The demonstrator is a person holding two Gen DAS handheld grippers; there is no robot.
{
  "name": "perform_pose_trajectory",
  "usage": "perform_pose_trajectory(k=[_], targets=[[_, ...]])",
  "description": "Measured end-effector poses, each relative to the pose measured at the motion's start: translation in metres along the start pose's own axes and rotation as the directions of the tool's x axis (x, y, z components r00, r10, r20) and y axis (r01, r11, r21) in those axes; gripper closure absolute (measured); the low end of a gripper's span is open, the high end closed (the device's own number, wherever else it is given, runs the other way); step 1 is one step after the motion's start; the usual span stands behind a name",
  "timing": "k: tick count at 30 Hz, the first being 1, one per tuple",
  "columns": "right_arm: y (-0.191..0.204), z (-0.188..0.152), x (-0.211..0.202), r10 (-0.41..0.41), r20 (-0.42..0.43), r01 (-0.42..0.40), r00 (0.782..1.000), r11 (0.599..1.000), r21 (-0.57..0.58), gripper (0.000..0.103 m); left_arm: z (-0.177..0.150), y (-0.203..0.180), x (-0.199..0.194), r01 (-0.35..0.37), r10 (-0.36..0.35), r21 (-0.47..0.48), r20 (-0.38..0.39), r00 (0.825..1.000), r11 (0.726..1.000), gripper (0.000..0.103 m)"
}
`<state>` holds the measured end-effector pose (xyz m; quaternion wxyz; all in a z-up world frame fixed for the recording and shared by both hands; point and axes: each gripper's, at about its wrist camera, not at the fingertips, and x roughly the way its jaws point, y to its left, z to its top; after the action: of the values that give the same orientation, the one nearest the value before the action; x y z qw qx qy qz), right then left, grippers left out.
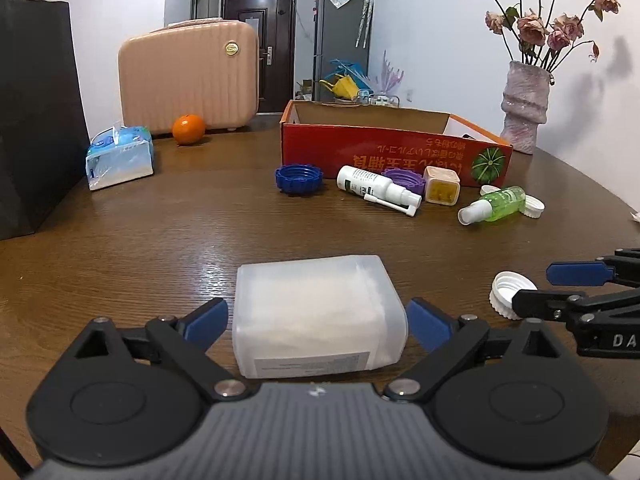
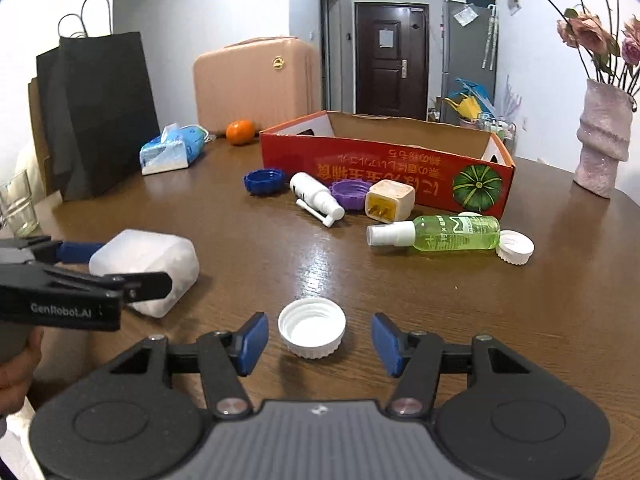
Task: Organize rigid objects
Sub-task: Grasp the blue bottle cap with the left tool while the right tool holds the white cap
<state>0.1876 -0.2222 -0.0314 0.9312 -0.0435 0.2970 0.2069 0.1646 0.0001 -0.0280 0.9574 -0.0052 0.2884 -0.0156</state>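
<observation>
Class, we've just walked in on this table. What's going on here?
A person holds a pair of tongs in each hand over a table. The left tongs stand open around a frosted tub, the pads clear of its sides. The right tongs stand open around a white cap, not touching it. Bottles, caps and a plug lie before the red box, which looks empty from here.

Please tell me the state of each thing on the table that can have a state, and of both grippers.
left gripper: open, astride the white box
right gripper: open, astride the white cap
white box: lying flat
white cap: hollow side up
green spray bottle: lying down
white spray bottle: lying down
red carton: open-topped
</observation>
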Motion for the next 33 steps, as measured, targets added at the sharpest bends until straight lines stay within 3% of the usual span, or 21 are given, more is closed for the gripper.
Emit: perform_pose_trajectory(k=[2,5,8,15,18,26,33], targets=[[0.003,0.001,0.004,0.006,-0.004,-0.006,1.0,1.0,-0.01,0.047,0.001,0.001,-0.003,-0.004,0.004,0.005,0.011,1.0,1.0,0.004],[0.005,0.002,0.012,0.009,-0.02,-0.009,1.0,1.0,-0.011,0.064,0.003,0.002,-0.003,0.007,-0.008,0.018,0.014,1.0,1.0,0.004],[0.003,0.004,0.015,0.001,-0.014,-0.001,1.0,1.0,0.002,0.065,0.008,0.004,0.0,0.005,-0.005,0.03,0.022,1.0,1.0,0.004],[-0.006,0.016,0.02,-0.015,0.007,0.015,1.0,1.0,0.022,0.065,0.048,0.034,0.008,0.032,-0.029,-0.045,0.074,0.997,0.998,0.003],[-0.006,0.025,0.029,-0.008,0.011,0.008,1.0,1.0,0.011,0.065,0.069,0.042,0.026,0.023,-0.022,-0.009,0.083,0.996,1.0,0.003],[0.001,0.058,0.056,0.003,0.034,-0.003,0.999,1.0,-0.007,0.065,0.103,0.054,0.1,0.094,-0.091,0.077,-0.033,0.995,0.993,0.005],[-0.004,0.077,0.084,0.011,0.035,-0.011,0.999,1.0,0.0,0.065,0.125,0.046,0.156,0.153,-0.144,0.115,-0.084,0.986,0.982,0.016]])
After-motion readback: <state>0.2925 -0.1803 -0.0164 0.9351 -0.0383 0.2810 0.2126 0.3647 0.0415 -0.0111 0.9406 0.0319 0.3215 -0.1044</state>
